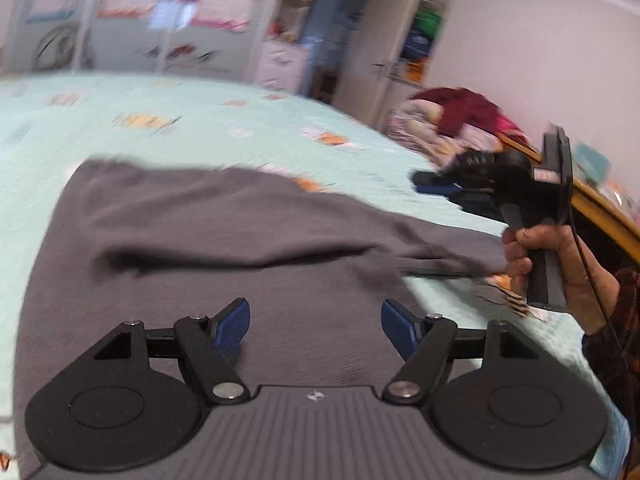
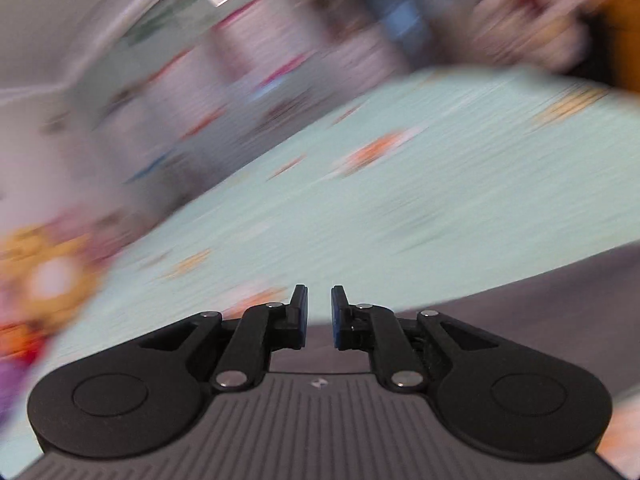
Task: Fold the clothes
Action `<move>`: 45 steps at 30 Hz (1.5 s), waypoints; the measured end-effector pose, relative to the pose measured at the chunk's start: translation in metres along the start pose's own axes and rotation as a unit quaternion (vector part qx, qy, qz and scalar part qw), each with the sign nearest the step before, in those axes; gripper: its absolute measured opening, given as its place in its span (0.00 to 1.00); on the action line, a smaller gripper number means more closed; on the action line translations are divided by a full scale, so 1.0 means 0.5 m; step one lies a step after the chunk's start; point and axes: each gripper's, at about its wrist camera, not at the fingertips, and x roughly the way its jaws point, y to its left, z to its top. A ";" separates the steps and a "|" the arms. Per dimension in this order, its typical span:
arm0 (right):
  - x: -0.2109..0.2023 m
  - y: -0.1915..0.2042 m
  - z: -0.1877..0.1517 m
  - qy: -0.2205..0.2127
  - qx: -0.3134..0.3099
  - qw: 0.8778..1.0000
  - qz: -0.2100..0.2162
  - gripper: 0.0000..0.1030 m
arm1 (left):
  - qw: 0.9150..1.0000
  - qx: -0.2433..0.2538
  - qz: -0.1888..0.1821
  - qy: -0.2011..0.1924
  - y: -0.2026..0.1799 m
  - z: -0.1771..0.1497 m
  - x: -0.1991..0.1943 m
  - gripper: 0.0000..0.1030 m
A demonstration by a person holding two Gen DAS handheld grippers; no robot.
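A grey garment (image 1: 240,220) lies spread on the mint bedspread (image 1: 160,136), with a fold running across its middle and a sleeve trailing to the right. My left gripper (image 1: 316,320) hovers over its near part, blue pads wide apart and nothing between them. A hand (image 1: 560,256) holds my right gripper (image 1: 432,182) past the garment's right end, above the bed. In the blurred right wrist view the right gripper (image 2: 319,312) shows a narrow gap with only bedspread (image 2: 400,200) behind it. The grey garment (image 2: 540,300) lies low right there.
A pile of mixed clothes (image 1: 460,120) with a dark red piece on top sits at the bed's far right corner. A wooden bed edge (image 1: 600,208) runs along the right. An open wardrobe (image 1: 340,40) stands behind. Blurred colourful items (image 2: 40,272) lie at the left.
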 end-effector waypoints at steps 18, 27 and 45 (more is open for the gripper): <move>0.362 0.087 -0.006 0.132 0.085 0.988 0.009 0.06 | 0.994 -0.083 -0.059 -0.030 0.073 -0.040 0.016 0.75; 0.381 0.179 -0.029 0.138 0.020 0.988 -0.066 0.05 | 0.993 -0.088 -0.065 -0.033 0.078 -0.042 0.018 0.75; 0.427 0.293 -0.056 0.158 -0.285 0.945 -0.043 0.38 | 0.991 -0.102 -0.080 -0.038 0.087 -0.042 0.013 0.77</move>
